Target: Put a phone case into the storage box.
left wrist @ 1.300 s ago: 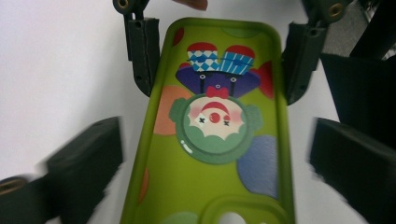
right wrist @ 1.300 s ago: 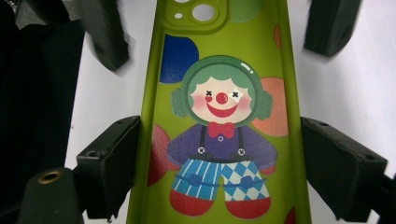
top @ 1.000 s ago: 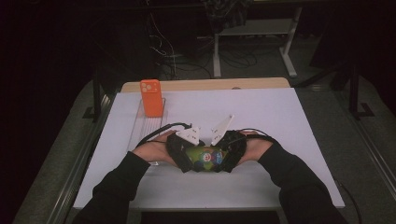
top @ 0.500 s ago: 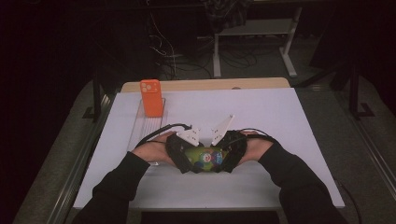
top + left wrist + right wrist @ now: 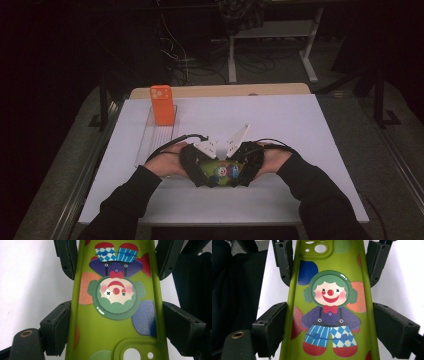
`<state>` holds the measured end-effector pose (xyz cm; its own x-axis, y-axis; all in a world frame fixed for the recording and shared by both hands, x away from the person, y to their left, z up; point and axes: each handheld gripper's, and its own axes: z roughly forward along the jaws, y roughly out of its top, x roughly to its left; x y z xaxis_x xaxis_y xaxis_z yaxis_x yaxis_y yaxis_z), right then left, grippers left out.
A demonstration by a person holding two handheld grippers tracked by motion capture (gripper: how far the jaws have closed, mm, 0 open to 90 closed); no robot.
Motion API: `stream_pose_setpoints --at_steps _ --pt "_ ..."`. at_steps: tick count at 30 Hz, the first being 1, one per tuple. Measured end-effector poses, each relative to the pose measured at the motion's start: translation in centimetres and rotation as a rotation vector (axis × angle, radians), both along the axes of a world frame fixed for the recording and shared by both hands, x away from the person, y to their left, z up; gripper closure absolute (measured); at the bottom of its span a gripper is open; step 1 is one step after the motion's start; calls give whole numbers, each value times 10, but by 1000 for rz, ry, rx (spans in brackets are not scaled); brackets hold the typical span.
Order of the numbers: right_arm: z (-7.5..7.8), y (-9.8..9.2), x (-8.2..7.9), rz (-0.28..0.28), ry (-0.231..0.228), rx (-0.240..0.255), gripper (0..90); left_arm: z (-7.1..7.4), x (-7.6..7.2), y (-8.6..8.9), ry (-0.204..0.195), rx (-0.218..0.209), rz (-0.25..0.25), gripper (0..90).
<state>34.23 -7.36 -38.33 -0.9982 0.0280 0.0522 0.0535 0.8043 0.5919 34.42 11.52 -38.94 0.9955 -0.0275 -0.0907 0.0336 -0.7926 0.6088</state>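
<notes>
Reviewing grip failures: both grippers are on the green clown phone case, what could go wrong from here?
1. The phone case is held only by its thin side edges between the left gripper and right gripper; it could bow or pop out.
2. The grippers meet closely over the case, so their jaws could collide.

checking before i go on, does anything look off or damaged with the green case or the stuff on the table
Nothing stands out. The green clown phone case looks whole, with no crack or tear showing, and lies straight between the left gripper and the right gripper. The orange phone stands upright at the far end of its clear tray.
</notes>
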Motion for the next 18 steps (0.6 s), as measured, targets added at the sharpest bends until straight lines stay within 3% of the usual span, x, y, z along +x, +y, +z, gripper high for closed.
stream_pose_setpoints --at_steps 3,5,8,12,16,18 --pt "-3 -2 1 -15 16 15 108 -1 -1 1 -5 -7 19 161" --pt "-4 -5 3 -30 53 22 51 0 -1 2 -11 -4 37 161" --pt "-2 -11 5 -65 51 42 6 2 1 3 -36 -2 55 161" --pt "5 -25 7 -156 54 72 0 3 3 7 -50 11 102 161" --pt "10 -41 9 -258 14 134 0 4 3 10 -48 -9 199 161" --pt "10 -47 9 -313 21 142 0 4 3 11 -55 -10 242 161"
